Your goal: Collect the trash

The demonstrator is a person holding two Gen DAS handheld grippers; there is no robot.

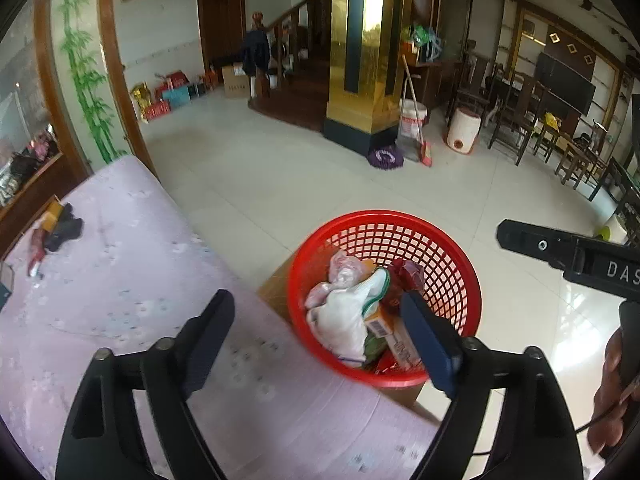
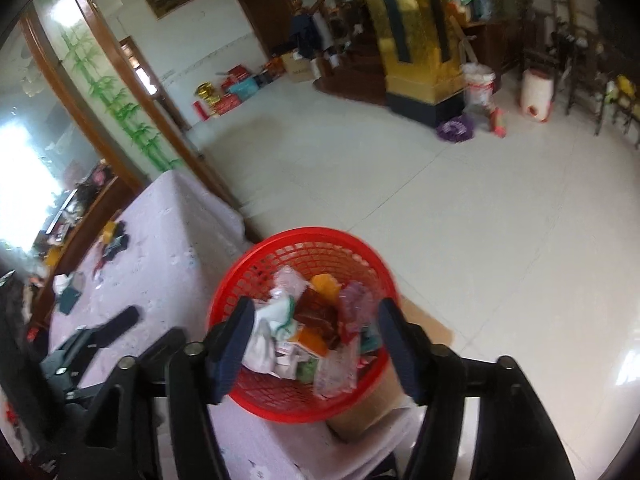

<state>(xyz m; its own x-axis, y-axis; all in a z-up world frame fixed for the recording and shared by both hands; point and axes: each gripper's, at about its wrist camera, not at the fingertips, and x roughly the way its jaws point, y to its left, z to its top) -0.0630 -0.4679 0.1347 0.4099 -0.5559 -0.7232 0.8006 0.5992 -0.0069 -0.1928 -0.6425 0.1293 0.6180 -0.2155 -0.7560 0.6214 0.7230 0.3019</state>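
Observation:
A red mesh basket (image 1: 444,248) stands on a cardboard box beside the table and holds several pieces of trash: a white plastic bag (image 1: 344,320), wrappers and small cartons. It also shows in the right wrist view (image 2: 256,268). My left gripper (image 1: 320,328) is open and empty, hovering over the table's edge and the basket's near left side. My right gripper (image 2: 316,340) is open and empty, directly above the basket. The right gripper also shows at the right edge of the left wrist view (image 1: 560,248).
A pink-clothed table (image 1: 120,280) carries a dark cloth (image 1: 66,228), a red item and a small box at its far left. A cardboard box (image 2: 376,408) sits under the basket. Tiled floor (image 1: 280,168), a gold pillar (image 1: 368,60), a broom, buckets and chairs stand beyond.

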